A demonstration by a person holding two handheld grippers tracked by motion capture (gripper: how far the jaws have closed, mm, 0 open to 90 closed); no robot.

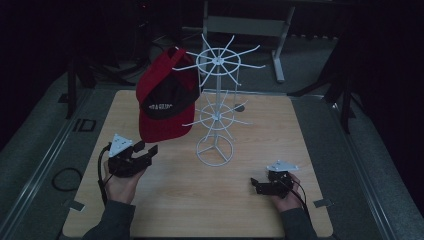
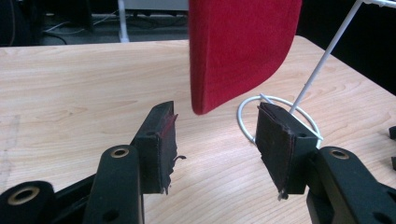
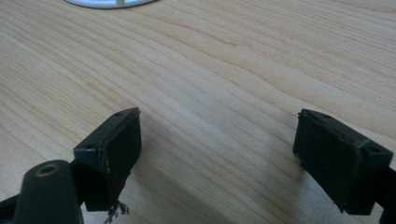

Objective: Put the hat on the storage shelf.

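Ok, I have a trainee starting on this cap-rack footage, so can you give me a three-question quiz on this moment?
1. True or false: the red cap lies flat on the table.
2. What hangs on the white rack? A) a mug B) the cap C) a cable
3. Fill in: the left gripper and right gripper both have jaws that are ____.

Key: 1 false; 2 B; 3 open.
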